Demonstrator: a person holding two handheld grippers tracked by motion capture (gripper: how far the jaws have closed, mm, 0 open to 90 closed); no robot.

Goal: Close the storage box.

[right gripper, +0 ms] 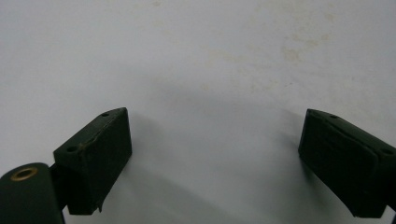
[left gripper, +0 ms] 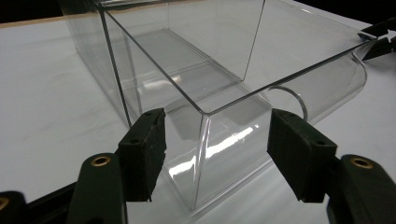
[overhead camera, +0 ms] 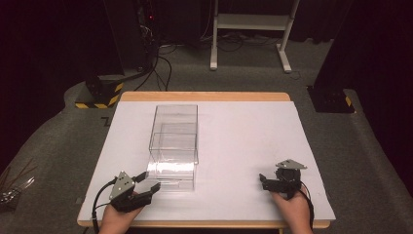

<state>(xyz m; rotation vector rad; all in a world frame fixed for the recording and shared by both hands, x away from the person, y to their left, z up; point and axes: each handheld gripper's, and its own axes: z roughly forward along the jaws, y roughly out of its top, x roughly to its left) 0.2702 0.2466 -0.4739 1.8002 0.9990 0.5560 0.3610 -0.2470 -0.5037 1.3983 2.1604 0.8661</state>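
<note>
Left claw (left gripper: 212,154): jaws astride near corner of clear box (left gripper: 187,70), pads apart from its walls.
Right claw (right gripper: 215,163): jaws spread, nothing between, over bare white desk (right gripper: 196,56), well right of box.

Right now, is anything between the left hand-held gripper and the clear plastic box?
Nothing visible. The left hand-held gripper already has the near corner of the clear acrylic box between its jaws, with gaps showing on both sides of that corner. The white table top around the corner is bare, and the right hand-held gripper rests far off to the side.
</note>
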